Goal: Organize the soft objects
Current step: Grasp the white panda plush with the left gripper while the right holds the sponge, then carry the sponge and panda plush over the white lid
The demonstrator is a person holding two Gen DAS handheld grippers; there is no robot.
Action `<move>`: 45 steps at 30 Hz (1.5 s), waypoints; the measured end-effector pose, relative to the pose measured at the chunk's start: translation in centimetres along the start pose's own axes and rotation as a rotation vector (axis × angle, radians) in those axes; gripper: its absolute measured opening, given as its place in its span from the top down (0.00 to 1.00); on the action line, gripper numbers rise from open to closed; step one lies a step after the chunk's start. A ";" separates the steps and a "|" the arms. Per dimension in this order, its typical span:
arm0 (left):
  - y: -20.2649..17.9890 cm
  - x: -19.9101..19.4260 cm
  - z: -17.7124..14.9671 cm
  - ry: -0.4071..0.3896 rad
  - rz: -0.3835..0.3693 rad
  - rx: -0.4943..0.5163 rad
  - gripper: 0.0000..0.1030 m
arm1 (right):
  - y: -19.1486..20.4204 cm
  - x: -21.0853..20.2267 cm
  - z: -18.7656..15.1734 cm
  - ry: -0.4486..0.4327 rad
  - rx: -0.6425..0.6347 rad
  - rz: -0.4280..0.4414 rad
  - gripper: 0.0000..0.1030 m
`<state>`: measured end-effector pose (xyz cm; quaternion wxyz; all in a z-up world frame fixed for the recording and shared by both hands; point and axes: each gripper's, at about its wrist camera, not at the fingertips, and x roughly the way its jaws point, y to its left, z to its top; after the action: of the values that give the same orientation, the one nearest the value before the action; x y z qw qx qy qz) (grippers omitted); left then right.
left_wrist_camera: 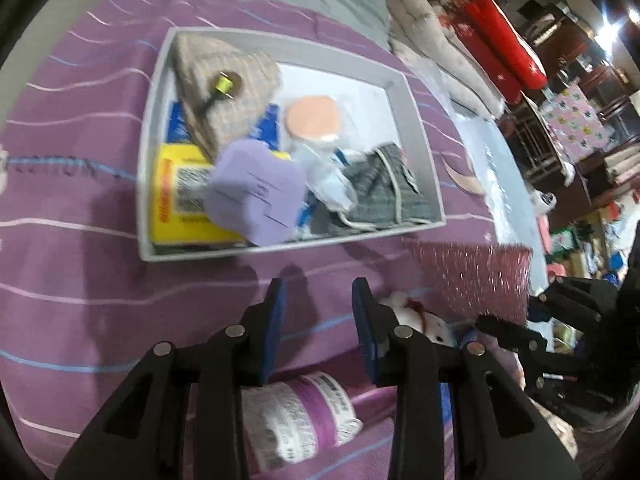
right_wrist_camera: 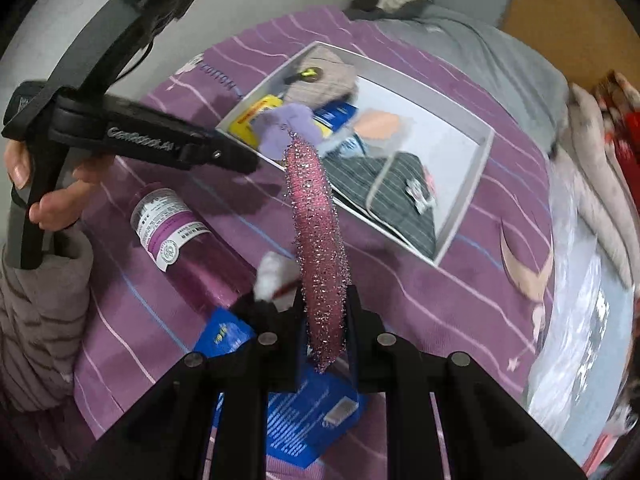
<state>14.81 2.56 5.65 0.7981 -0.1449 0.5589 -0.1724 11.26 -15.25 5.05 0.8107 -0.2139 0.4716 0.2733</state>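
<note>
A: Your right gripper (right_wrist_camera: 325, 320) is nearly closed, pinching the pink sponge (right_wrist_camera: 316, 240) by its near end; the rest sticks out ahead, above the bedspread (right_wrist_camera: 460, 300), short of the box (right_wrist_camera: 486, 136). Carry it over the near wall before letting go.

B: And the left?

A: Your left gripper (left_wrist_camera: 318, 308) stands half open, holding nothing.

The bed (right_wrist_camera: 460, 304) was covered by a purple striped sheet. On it lay a grey tray (left_wrist_camera: 420, 112), a purple-labelled bottle (right_wrist_camera: 176, 232) on its side, a small white plush (right_wrist_camera: 272, 272), a blue packet (right_wrist_camera: 296, 420) and a clear plastic bag (right_wrist_camera: 592, 344) at the edge. A grey blanket (right_wrist_camera: 480, 48) lay beyond the tray.
</note>
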 end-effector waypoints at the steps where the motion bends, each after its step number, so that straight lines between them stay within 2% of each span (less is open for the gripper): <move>1: -0.2 0.2 0.0 0.014 -0.021 0.006 0.58 | -0.4 -0.2 -0.2 0.004 0.025 0.007 0.86; 6: -1.6 1.4 -0.3 0.079 -0.077 0.039 0.56 | -1.4 -0.5 -1.0 0.014 0.096 0.051 0.86; 12: -3.5 3.2 -0.6 0.159 -0.104 0.093 0.55 | -1.8 -1.2 -1.7 0.009 0.105 0.004 0.86; 17: -4.5 4.7 -0.8 0.227 -0.164 0.096 0.55 | -2.2 -1.6 -2.4 -0.008 0.106 -0.019 0.86; 23: -5.5 5.4 -1.5 0.247 -0.101 0.147 0.53 | -2.6 -1.7 -3.0 -0.013 0.121 -0.003 0.86; 28: -5.1 6.3 -1.6 0.256 -0.112 0.122 0.41 | -2.8 -1.1 -3.5 0.034 0.147 0.045 0.86; 32: -5.6 6.5 -1.7 0.251 -0.128 0.145 0.42 | -2.5 -0.7 -3.5 0.076 0.140 0.059 0.86; 34: -5.9 6.5 -1.6 0.246 -0.151 0.144 0.53 | -2.6 -0.9 -3.3 0.076 0.129 0.060 0.86; 39: -5.9 5.7 -1.3 0.210 -0.145 0.152 0.61 | -3.6 -1.7 -2.5 0.035 0.171 0.066 0.86; 42: -6.3 4.8 -1.2 0.163 -0.141 0.161 0.63 | -3.7 -2.1 -2.1 0.015 0.183 0.067 0.86; 45: -6.1 3.1 -0.7 0.080 -0.139 0.146 0.63 | -3.6 -2.3 -1.8 -0.005 0.188 0.067 0.86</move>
<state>14.42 -4.30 5.40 0.7696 -0.1174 0.5650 -0.2732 11.51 -19.61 6.57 0.8189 -0.1201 0.4999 0.2551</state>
